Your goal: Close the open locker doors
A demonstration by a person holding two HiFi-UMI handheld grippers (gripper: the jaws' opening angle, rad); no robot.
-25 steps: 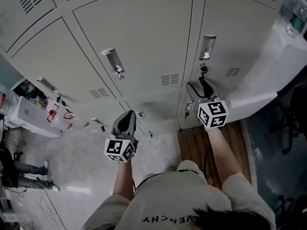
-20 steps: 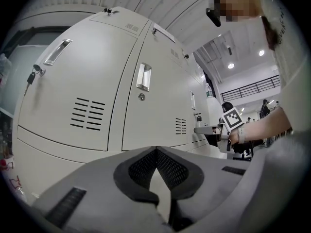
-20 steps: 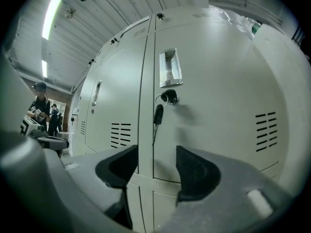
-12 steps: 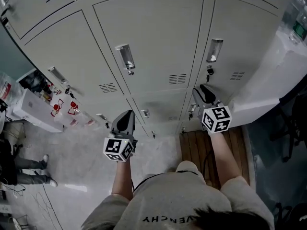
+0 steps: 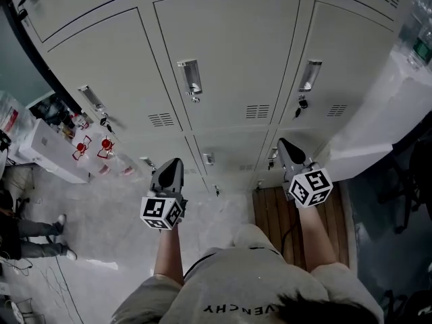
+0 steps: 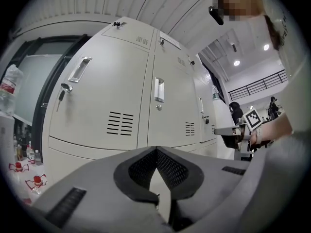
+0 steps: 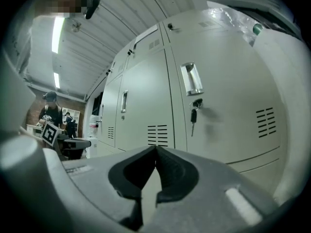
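A bank of pale grey lockers fills the head view, and every door in sight sits flush in its frame. The middle door has a recessed handle. On the right door a key hangs under the handle. My left gripper points at the lower lockers, shut and empty, clear of the doors. My right gripper hangs below the right door, also shut with nothing between the jaws. The right gripper view shows that key ahead. The left gripper faces closed doors.
A white cabinet stands against the lockers on the right, beside a wooden floor panel. At the left are a low white box and red-capped bottles. Another person's legs show at the far left.
Both grippers have drawn back and down from the locker fronts. The right one, close under the right door's key before, now sits lower and farther from it.
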